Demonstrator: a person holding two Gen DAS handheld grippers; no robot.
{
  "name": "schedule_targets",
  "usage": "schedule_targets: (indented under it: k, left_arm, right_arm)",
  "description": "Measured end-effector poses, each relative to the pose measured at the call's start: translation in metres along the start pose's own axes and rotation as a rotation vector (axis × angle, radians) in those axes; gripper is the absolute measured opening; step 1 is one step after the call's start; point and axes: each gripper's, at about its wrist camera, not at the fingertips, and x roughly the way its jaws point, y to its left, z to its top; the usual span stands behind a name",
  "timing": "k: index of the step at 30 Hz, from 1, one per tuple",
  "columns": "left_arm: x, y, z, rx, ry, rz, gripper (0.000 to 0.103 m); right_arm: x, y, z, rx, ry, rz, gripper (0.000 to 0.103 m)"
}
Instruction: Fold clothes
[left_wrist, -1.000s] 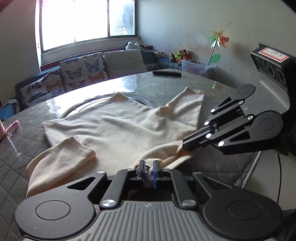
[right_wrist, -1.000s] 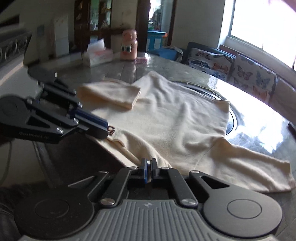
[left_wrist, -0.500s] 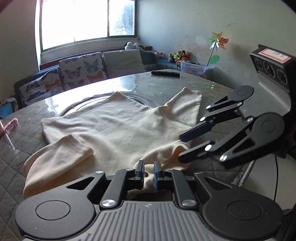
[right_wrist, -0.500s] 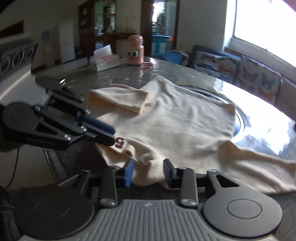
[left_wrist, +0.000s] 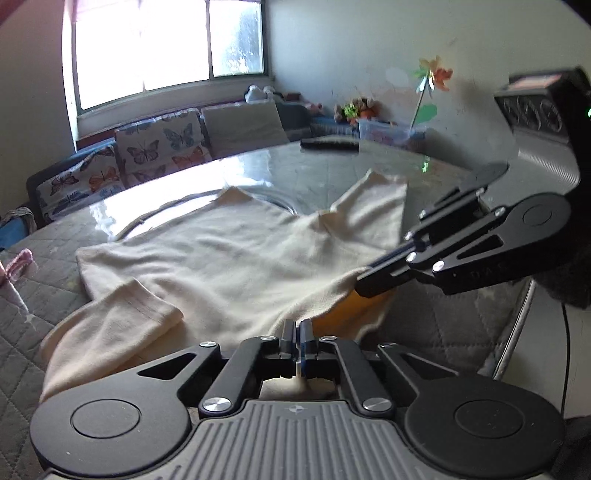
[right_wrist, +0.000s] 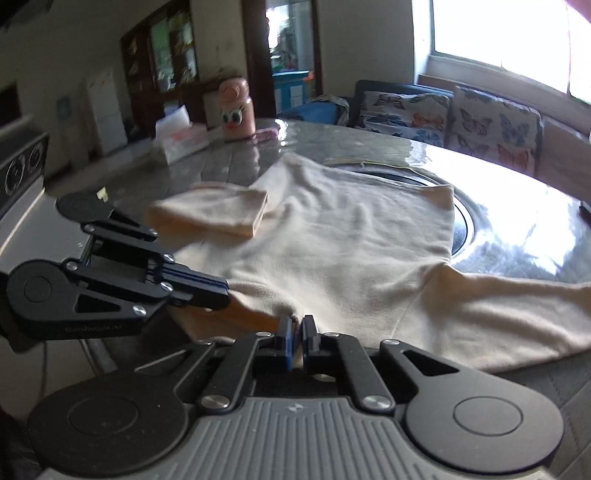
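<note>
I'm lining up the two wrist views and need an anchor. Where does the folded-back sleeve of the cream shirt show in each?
Left wrist view: the folded sleeve lies lower left, left of the left claw.
Right wrist view: it lies left of centre, beyond the other claw.
Shared landmark: the butterfly cushions under the window.

Garment spread flat on round table, ahead of both tongs. Left gripper and right gripper side by side at its near hem, each pinching cloth. Folded sleeve ahead-left of left tongs; other sleeve stretched right of right tongs. Sofa behind table.
</note>
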Motion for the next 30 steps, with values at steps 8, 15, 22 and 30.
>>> schedule_targets:
  k: [8, 15, 22, 30]
  left_arm:
    - [0.002, -0.006, -0.015, 0.034, 0.070, -0.050, 0.001]
    - [-0.007, 0.009, 0.004, -0.017, 0.003, -0.007, 0.004]
    - [0.034, 0.020, 0.016, -0.060, 0.040, 0.018, 0.004]
    - [0.043, 0.010, -0.002, -0.022, 0.085, -0.055, 0.005]
  right_arm:
    - [-0.003, 0.011, -0.015, -0.079, 0.072, 0.050, 0.004]
    - [-0.018, 0.003, 0.001, -0.061, 0.016, 0.048, 0.010]
    - [0.006, -0.010, 0.014, -0.042, 0.020, 0.011, 0.015]
    - [0.024, -0.008, 0.007, -0.076, 0.079, 0.039, 0.021]
